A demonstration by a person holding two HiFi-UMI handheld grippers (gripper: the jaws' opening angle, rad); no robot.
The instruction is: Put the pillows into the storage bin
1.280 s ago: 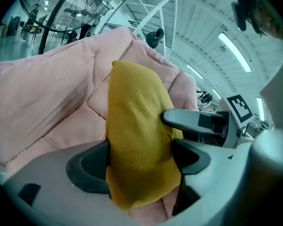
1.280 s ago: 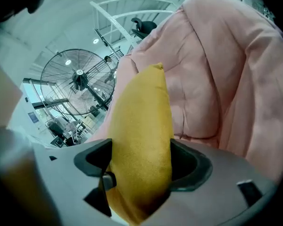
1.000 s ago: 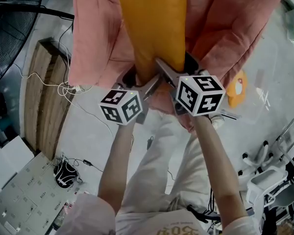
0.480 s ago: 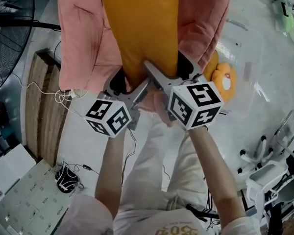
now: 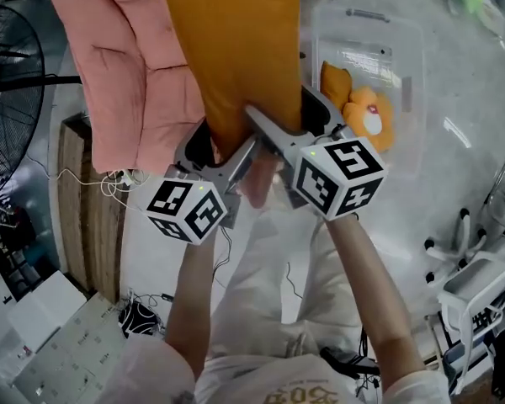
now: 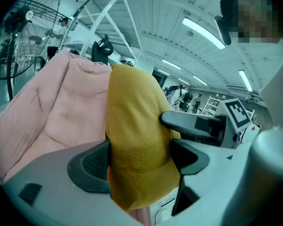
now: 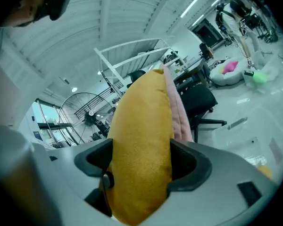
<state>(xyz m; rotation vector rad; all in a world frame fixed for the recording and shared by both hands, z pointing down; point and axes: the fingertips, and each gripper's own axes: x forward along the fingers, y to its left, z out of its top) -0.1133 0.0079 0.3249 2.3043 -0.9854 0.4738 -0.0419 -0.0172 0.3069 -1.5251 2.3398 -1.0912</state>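
In the head view we are carrying the mustard pillow (image 5: 236, 49) toward the clear storage bin (image 5: 408, 66). The bin is standing on the floor beyond and to the right of our grippers, with an orange plush piece (image 5: 366, 116) already lying inside. The left gripper (image 5: 223, 146) and the right gripper (image 5: 290, 116) are sitting side by side on the pillow's near edge. A pink pillow (image 5: 122, 82) is hanging against its left side. We judge the transfer to be in hand. The next move calls for swinging the load over the bin's open top and lowering it before letting go.

In the left gripper view the jaws are clamping the mustard pillow (image 6: 137, 149), and the fabric is bulging between both pads. The pink pillow (image 6: 61, 112) is lying just left of it. A pink edge is showing beneath, though we cannot tell whether it is pinched too.

In the right gripper view the jaws are likewise squeezing the mustard pillow (image 7: 141, 159). The pink pillow (image 7: 181, 117) is pressing against its far side, outside the pads.
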